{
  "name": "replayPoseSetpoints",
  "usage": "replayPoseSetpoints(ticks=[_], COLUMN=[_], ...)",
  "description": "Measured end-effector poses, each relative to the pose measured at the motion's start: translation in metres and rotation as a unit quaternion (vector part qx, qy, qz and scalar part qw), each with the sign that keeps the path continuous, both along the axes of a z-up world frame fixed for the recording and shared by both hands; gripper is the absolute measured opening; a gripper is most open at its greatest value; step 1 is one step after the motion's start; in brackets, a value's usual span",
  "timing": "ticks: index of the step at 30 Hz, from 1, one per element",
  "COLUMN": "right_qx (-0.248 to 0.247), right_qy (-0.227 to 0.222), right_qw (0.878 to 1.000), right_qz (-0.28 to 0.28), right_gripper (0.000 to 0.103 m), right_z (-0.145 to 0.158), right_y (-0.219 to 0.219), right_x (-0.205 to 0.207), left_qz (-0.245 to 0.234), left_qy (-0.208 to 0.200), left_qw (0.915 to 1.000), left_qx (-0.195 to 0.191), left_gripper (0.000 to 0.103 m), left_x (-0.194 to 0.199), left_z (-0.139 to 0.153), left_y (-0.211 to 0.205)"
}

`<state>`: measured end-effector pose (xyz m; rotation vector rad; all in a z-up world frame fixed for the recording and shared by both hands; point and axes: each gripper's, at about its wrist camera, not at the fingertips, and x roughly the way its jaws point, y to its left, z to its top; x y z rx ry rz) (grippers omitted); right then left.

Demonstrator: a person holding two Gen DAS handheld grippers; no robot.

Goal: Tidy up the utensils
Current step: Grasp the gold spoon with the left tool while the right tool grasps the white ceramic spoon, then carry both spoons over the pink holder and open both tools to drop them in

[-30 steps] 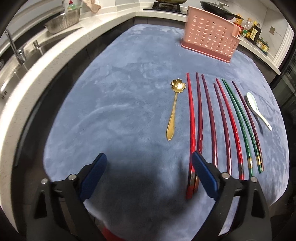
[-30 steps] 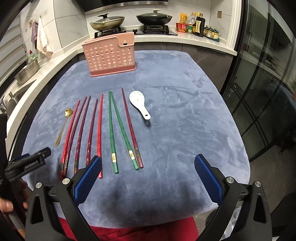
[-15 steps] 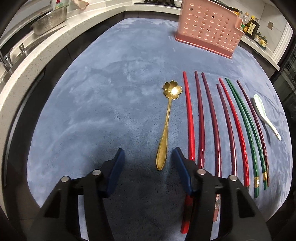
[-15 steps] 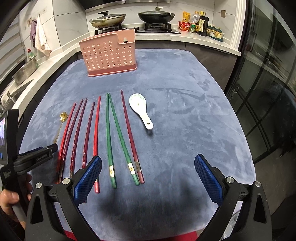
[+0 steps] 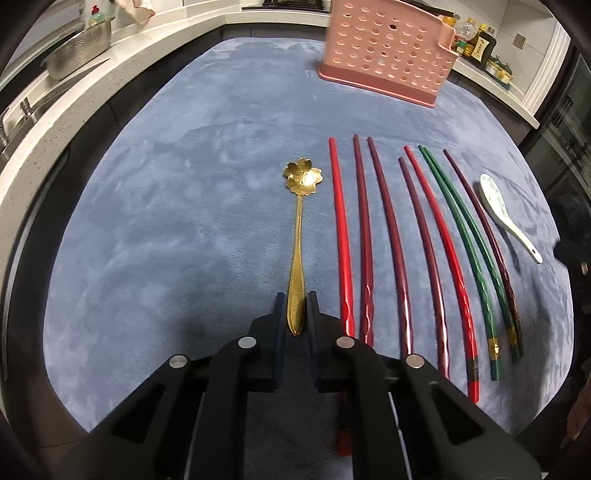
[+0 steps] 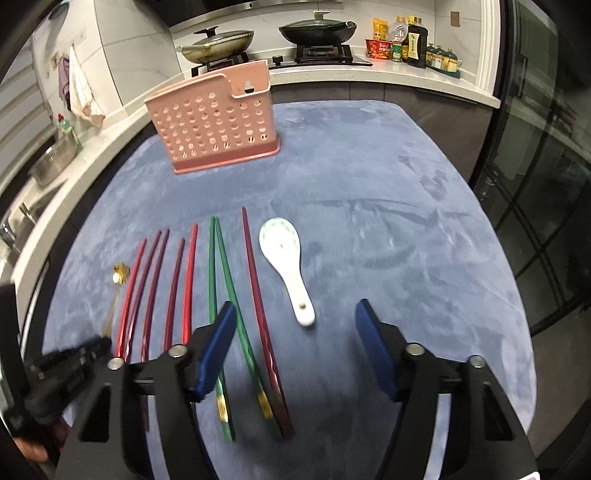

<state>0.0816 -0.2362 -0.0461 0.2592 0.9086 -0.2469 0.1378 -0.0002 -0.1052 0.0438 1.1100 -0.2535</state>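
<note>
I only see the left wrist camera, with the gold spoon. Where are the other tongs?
Observer: The right tongs hover over the blue mat, jaws closing. The white spoon has its handle end between them, untouched.
Operator: Is anything else in there?
Observer: Yes, a green chopstick and a dark red chopstick run between them too.
Operator: What's behind the pink basket?
Observer: Behind the pink basket sits a stove with a lidded pan and a lidded wok.

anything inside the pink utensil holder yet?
Cannot tell. The pink utensil holder shows only its perforated front wall; nothing sticks out above its rim, but the interior is hidden. The gold spoon and white spoon lie on the blue mat.
</note>
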Motion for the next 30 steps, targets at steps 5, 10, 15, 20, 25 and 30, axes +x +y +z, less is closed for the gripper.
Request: replayPoseSetpoints(ticks=[5, 10, 15, 20, 25, 30], right_qx=[0.036, 0.066, 0.079, 0.105, 0.104, 0.107], right_qy=[0.006, 0.023, 0.038, 0.038, 0.023, 0.024], right_qw=[0.999, 0.998, 0.996, 0.994, 0.994, 0.994], right_qz=[-0.004, 0.001, 0.002, 0.005, 0.005, 0.005], right_gripper=[0.031, 0.016, 0.012, 0.012, 0.012, 0.008], right_z=[-0.012, -0.031, -0.047, -0.058, -0.061, -0.057], right_y=[-0.019, -0.025, -0.027, -0.030, -0.028, -0.027], right_x=[0.023, 0.037, 0.040, 0.038, 0.035, 0.032], left_qz=[0.007, 0.009, 0.010, 0.012, 0.012, 0.005], left_qy=[0.009, 0.015, 0.018, 0.020, 0.016, 0.014], left_qw=[0.9999, 0.9997, 0.9995, 0.9991, 0.9989, 0.9989], left_qx=[-0.011, -0.018, -0.025, -0.035, -0.043, -0.045], left_gripper=[0.010, 0.010, 0.010, 0.010, 0.010, 0.010], left_x=[0.002, 0.003, 0.003, 0.004, 0.002, -0.001], left_z=[-0.002, -0.003, -0.004, -0.005, -0.005, -0.003], left_y=[0.003, 0.005, 0.007, 0.010, 0.012, 0.011])
